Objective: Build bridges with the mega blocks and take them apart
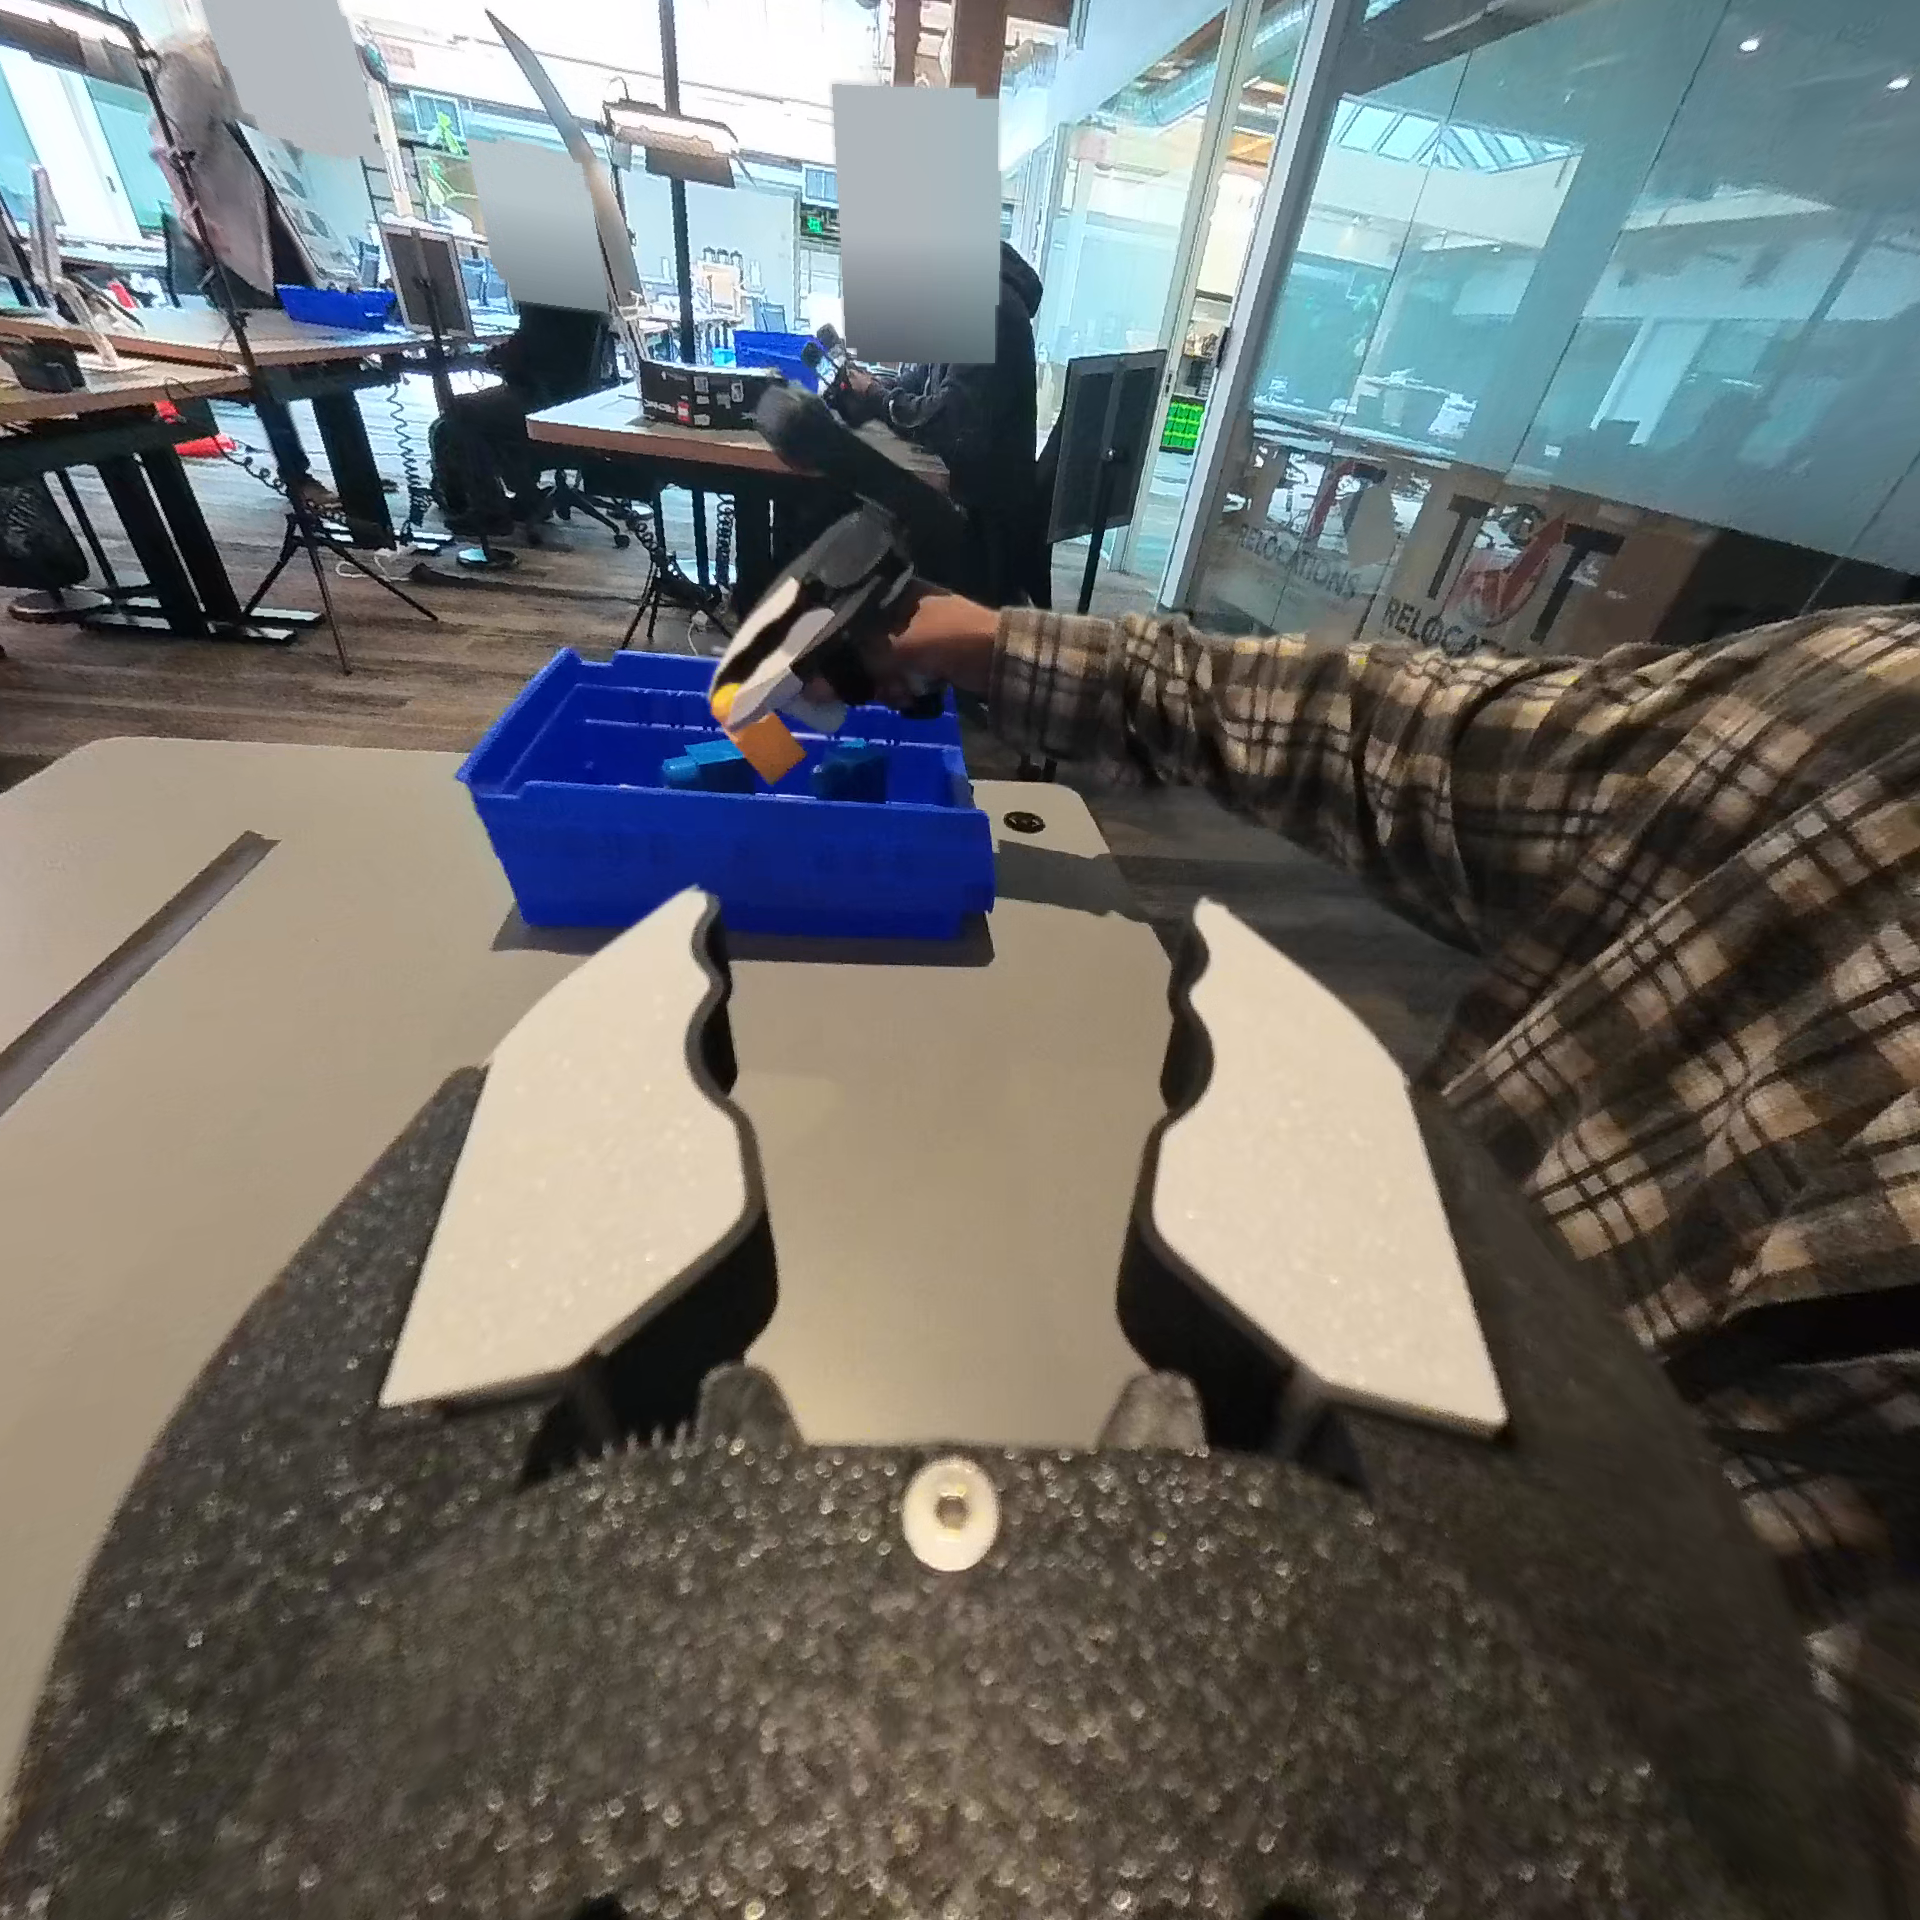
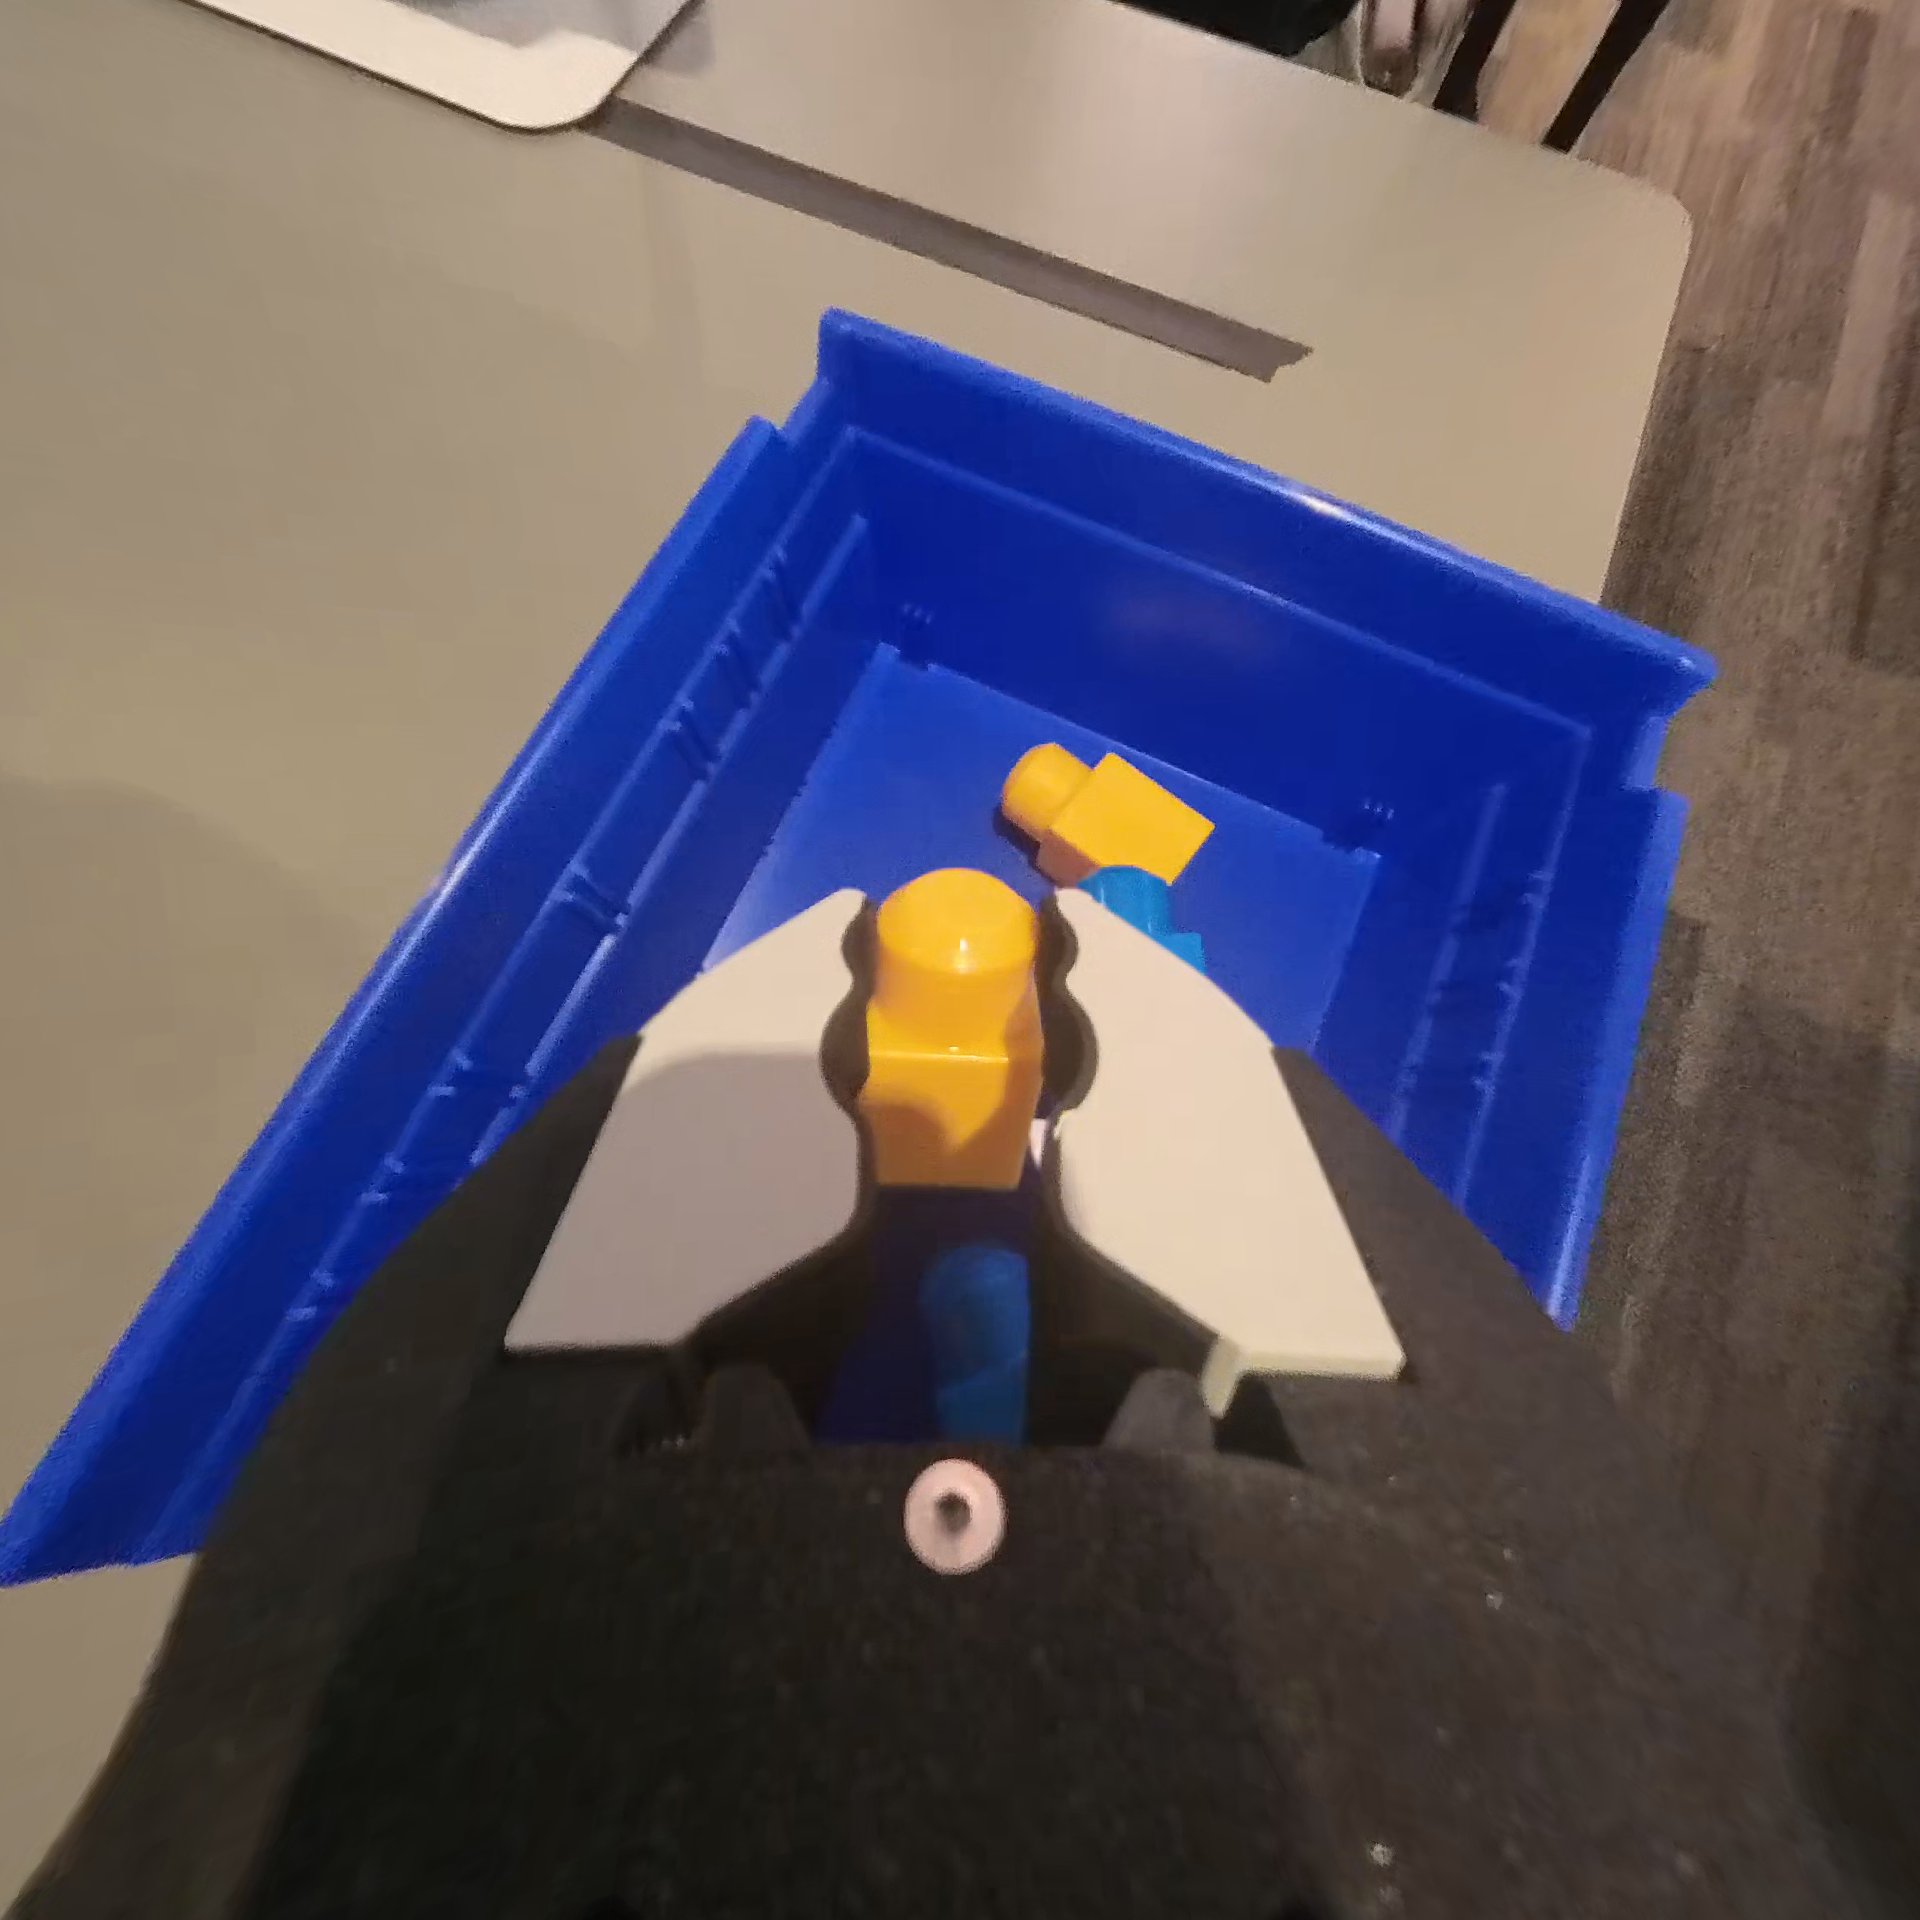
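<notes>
A blue bin [image 1: 748, 852] stands on the grey table; it also shows in the right wrist view [image 2: 1143, 499]. My right gripper [image 2: 951, 914] is shut on an orange block [image 2: 951, 1029] and holds it over the bin, stud forward. From the left wrist view the right gripper [image 1: 743, 707] hangs over the bin with the orange block [image 1: 771, 750]. A second orange block [image 2: 1117, 816] lies on the bin floor beside a light blue block [image 2: 1138, 904]. Blue blocks [image 1: 717, 774] show inside the bin. My left gripper [image 1: 951, 935] is open and empty above the table, in front of the bin.
The grey table [image 1: 208, 1039] has a dark slot [image 1: 125, 977] at the left and a rounded far-right corner [image 2: 1652, 239]. A plaid sleeve [image 1: 1507, 831] reaches in from the right. Desks, chairs and seated people are behind; a glass wall is at the right. The gap from one gripper's tips to the other's is roughly 40 centimeters.
</notes>
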